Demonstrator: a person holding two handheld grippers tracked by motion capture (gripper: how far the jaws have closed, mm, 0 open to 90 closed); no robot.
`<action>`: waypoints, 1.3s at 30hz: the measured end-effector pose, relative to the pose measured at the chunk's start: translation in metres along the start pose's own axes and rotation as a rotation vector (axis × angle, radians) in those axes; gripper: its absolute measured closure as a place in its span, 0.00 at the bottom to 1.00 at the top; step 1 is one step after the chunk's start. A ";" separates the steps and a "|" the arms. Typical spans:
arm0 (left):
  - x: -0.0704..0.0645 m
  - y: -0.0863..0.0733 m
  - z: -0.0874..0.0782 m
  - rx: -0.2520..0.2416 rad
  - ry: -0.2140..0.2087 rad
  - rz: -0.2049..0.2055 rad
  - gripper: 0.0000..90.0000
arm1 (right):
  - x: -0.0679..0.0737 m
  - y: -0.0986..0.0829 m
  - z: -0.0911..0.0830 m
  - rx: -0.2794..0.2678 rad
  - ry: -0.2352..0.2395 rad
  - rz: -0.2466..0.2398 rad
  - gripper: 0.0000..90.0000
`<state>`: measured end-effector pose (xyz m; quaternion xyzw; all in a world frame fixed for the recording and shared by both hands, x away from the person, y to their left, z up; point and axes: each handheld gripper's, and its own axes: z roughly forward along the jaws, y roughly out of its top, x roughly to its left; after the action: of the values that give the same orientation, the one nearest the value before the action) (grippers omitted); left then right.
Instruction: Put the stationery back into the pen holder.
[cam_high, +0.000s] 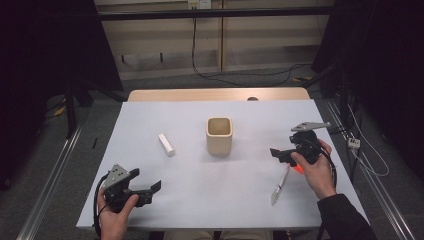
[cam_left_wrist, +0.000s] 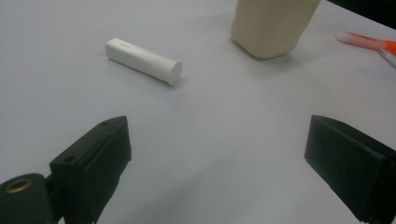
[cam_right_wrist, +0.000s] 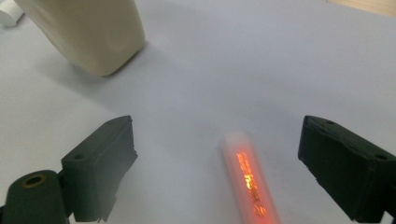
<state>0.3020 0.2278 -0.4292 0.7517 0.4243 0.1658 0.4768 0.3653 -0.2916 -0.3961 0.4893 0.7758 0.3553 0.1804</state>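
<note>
The right gripper is hovering low over the right side of the white table, held in the person's right hand. Its jaws are standing wide apart and are gripping nothing. In the right gripper view, the pen, a pale stick with an orange glowing core, is lying flat on the table between the two jaws, closer to the jaw on the right of that view and touching neither. In the high view, the pen is lying just beside the right hand, with its pale end pointing toward the near edge of the table.

The left gripper is resting near the front left corner of the table, in the left hand, with its jaws spread wide and nothing between them.

The beige cup is standing upright near the table's centre. The white cylinder is lying on its side to the left of the cup, apart from it.
</note>
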 end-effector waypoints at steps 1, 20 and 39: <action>-0.001 0.000 0.000 0.003 0.002 -0.001 0.08 | -0.003 -0.002 -0.003 0.005 0.005 0.004 0.13; -0.001 0.000 0.002 0.007 -0.007 0.000 0.08 | -0.055 -0.041 -0.019 0.139 0.046 0.028 0.30; -0.001 0.000 0.002 0.010 -0.003 0.003 0.09 | -0.052 -0.043 0.001 0.298 0.106 -0.122 0.57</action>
<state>0.3031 0.2258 -0.4300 0.7550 0.4231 0.1634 0.4736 0.3623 -0.3493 -0.4317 0.4431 0.8567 0.2499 0.0858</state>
